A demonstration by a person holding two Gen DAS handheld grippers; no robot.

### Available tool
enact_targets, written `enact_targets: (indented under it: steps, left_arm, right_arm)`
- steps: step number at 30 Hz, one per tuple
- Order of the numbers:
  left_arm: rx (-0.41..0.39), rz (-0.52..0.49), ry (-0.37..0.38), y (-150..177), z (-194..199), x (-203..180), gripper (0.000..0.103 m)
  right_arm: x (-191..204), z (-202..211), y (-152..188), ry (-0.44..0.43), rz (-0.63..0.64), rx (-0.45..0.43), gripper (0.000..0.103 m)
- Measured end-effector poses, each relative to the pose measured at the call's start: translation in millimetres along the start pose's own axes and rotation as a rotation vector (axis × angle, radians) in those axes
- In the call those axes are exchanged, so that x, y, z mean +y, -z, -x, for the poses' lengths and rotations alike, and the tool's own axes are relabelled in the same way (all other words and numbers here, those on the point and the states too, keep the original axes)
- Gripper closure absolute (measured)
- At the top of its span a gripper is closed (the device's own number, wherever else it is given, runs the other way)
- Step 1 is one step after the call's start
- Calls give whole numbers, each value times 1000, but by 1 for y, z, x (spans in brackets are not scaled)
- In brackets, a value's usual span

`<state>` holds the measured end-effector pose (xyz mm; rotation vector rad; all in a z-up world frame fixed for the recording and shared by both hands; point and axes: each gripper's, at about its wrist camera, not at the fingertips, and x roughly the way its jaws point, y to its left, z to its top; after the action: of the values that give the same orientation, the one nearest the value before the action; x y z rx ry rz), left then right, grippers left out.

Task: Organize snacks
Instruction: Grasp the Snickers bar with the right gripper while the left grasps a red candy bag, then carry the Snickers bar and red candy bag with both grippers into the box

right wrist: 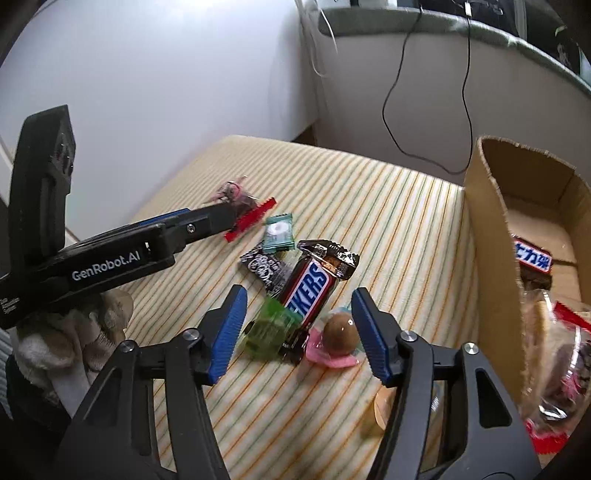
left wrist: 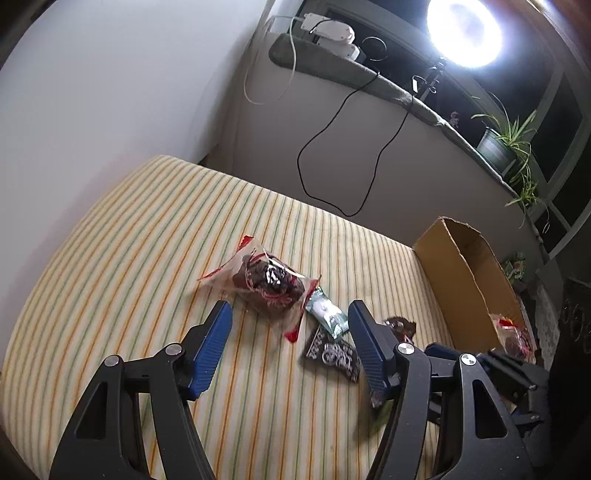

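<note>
Snacks lie on a striped cloth (left wrist: 147,258). In the left wrist view a clear red-edged bag of dark sweets (left wrist: 264,282) lies just ahead of my open, empty left gripper (left wrist: 290,314), beside a teal mint packet (left wrist: 327,308) and a black patterned packet (left wrist: 334,352). In the right wrist view my open, empty right gripper (right wrist: 297,295) hovers over a Snickers bar (right wrist: 308,288), a green packet (right wrist: 269,328) and a brown ball sweet on a pink wrapper (right wrist: 338,343). The left gripper (right wrist: 218,218) reaches in from the left near the red-edged bag (right wrist: 240,201).
A cardboard box (right wrist: 491,229) stands at the right, holding a blue-labelled bar (right wrist: 532,258) and a clear bag (right wrist: 565,365); it also shows in the left wrist view (left wrist: 461,266). A black cable (left wrist: 332,147), a bright lamp (left wrist: 463,31) and a potted plant (left wrist: 506,140) are behind.
</note>
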<state>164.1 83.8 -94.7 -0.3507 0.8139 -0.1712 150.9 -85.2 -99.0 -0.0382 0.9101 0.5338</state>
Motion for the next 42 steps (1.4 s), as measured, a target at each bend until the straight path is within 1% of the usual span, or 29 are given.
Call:
enact_targets:
  steps: [8, 13, 14, 15, 16, 18, 21, 27, 31, 42]
  left_arm:
    - [40, 26, -12, -5, -21, 9, 39]
    - [41, 31, -11, -5, -23, 11, 40]
    - [39, 32, -15, -5, -23, 11, 44]
    - [38, 34, -18, -6, -24, 12, 48]
    - [39, 36, -15, -7, -25, 13, 50]
    - [37, 33, -16, -6, -25, 12, 58]
    - [31, 16, -21, -5, -25, 9, 63]
    - [22, 17, -18, -5, -24, 10, 66]
    - [15, 23, -20, -5, -21, 12, 66]
    - [-39, 23, -25, -7, 7, 11, 67]
  right_arm:
    - [-5, -23, -9, 3, -37, 54, 49]
    - [-7, -32, -12, 2, -53, 75, 60]
    - [-7, -33, -12, -1, -54, 76, 62]
    - [-7, -34, -12, -5, -56, 77, 68]
    - [-7, -34, -12, -14, -57, 78, 69]
    - [-5, -33, -12, -12, -51, 74, 71]
    - [-3, -32, -11, -16, -46, 68, 72]
    - [-6, -21, -10, -35, -68, 32, 72]
    - [-10, -10, -11, -64, -94, 1, 72]
    - [-10, 22, -16, -90, -94, -74, 72]
